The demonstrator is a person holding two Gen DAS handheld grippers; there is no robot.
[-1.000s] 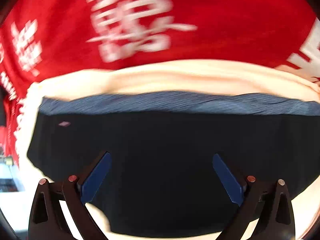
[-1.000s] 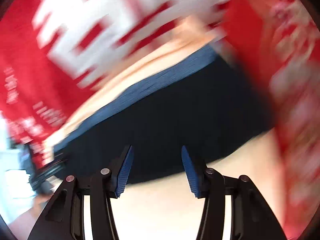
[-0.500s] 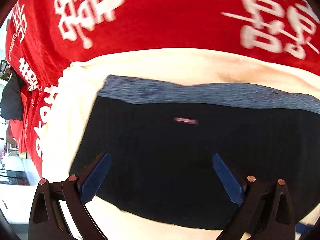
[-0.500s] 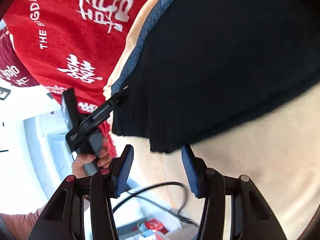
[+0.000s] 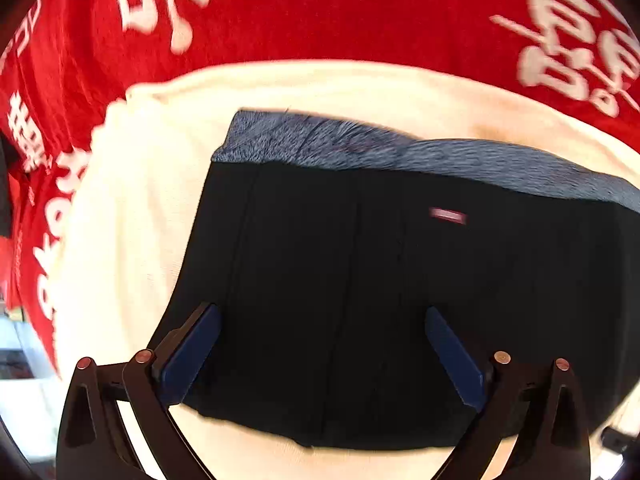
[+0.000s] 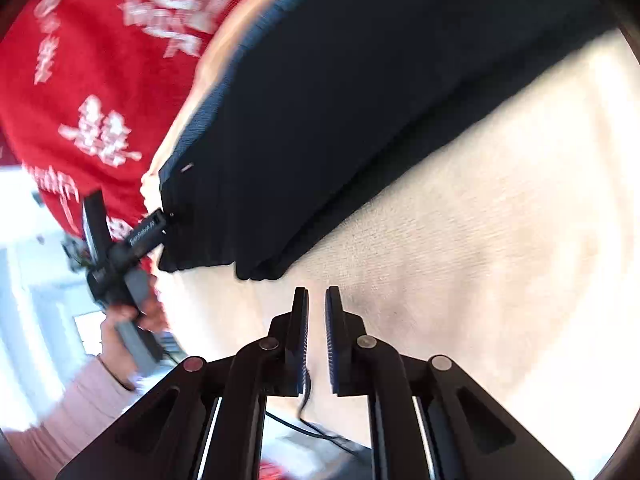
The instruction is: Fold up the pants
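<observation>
Dark navy pants, folded into a flat block, lie on a cream cloth. Their grey-blue waistband is at the far side, with a small pink label below it. My left gripper hangs open and wide over the near part of the pants, with nothing pinched. In the right wrist view the pants run up and to the right. My right gripper is over bare cream cloth just short of their near corner. Its jaws are closing to a narrow gap with nothing between them.
A red blanket with white lettering lies under the cream cloth. In the right wrist view a hand holds the left gripper at the pants' left edge. A dark cable runs below the bed edge.
Both grippers swept sideways along the pants. The left one now sits nearer the pants' left end. The right one has come off the pants onto cream cloth, and its jaws have narrowed.
</observation>
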